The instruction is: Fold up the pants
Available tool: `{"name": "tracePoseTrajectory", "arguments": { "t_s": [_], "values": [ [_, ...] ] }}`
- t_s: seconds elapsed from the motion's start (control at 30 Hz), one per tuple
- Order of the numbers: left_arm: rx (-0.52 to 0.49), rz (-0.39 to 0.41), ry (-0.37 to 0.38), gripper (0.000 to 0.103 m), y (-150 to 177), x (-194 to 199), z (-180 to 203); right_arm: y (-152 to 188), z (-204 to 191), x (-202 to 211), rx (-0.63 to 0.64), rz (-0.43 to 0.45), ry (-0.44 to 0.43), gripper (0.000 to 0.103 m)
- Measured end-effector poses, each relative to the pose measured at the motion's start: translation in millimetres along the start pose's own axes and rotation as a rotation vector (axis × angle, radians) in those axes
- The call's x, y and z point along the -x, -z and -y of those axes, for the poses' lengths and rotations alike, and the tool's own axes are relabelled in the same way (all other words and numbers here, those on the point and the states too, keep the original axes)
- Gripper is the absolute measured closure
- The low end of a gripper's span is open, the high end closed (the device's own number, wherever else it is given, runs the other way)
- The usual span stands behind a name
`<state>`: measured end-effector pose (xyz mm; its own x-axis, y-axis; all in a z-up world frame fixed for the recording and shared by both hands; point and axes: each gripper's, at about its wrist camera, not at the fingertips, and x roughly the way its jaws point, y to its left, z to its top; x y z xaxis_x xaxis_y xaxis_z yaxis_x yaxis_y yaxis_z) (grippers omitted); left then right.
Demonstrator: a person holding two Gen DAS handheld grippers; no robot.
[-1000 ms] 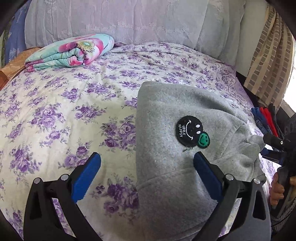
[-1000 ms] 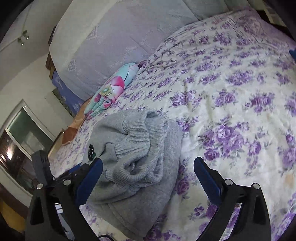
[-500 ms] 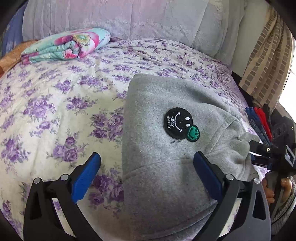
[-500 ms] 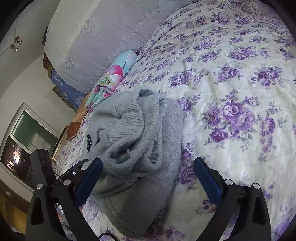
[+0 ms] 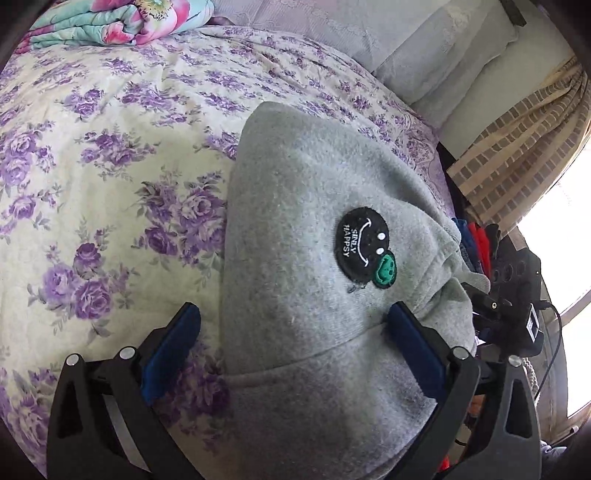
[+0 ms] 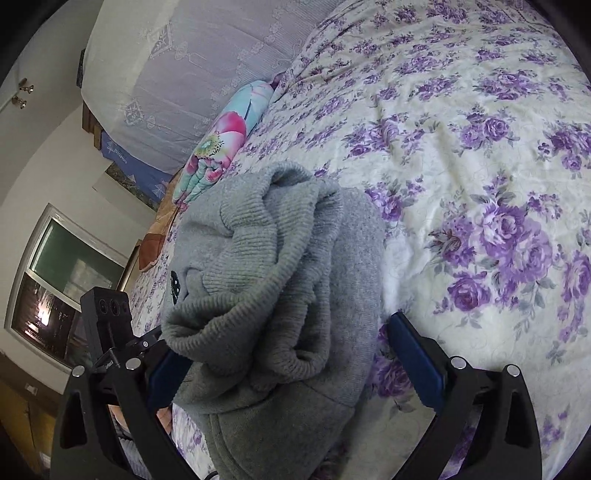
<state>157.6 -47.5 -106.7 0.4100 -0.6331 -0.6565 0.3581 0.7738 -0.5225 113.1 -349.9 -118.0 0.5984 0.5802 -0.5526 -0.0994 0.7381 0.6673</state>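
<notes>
Right wrist view: the right gripper (image 6: 286, 350), jaws wide and just closing a little, straddles the bunched ribbed cuffs of the grey pants (image 6: 280, 280) at lower centre, pads not yet pressing. The left gripper (image 5: 291, 347) likewise straddles them, wide. Step: approaching to grasp; next, pinch an edge. No containers are visible on the floral bedspread (image 6: 480, 147).

The bed (image 6: 480, 122) carries a cream cover printed with purple roses. A pale lilac headboard drape (image 6: 207, 55) (lace-patterned) stands at its head, with a folded floral blanket (image 5: 122, 18) just in front. A brick-patterned curtain (image 5: 517, 155) hangs beside bright daylight. A white-framed window (image 6: 62, 280) sits in a plain white wall (image 6: 48, 162).
</notes>
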Motion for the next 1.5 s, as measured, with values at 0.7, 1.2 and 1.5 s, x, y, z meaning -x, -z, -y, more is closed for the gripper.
{"name": "tracePoseTrajectory", "arguments": {
  "t_s": [0.7, 1.2, 1.5],
  "values": [
    [-0.270, 0.251, -0.195, 0.056, -248, -11, 70, -256, -74, -19, 0.246, 0.210, 0.079, 0.049],
    [-0.165, 0.184, -0.416, 0.037, -374, -212, -59, -368, 50, -237, 0.183, 0.128, 0.243, 0.031],
    [-0.189, 0.322, -0.476, 0.008, -344, -166, -58, -343, 28, -165, 0.175, 0.459, 0.216, 0.022]
  ]
}}
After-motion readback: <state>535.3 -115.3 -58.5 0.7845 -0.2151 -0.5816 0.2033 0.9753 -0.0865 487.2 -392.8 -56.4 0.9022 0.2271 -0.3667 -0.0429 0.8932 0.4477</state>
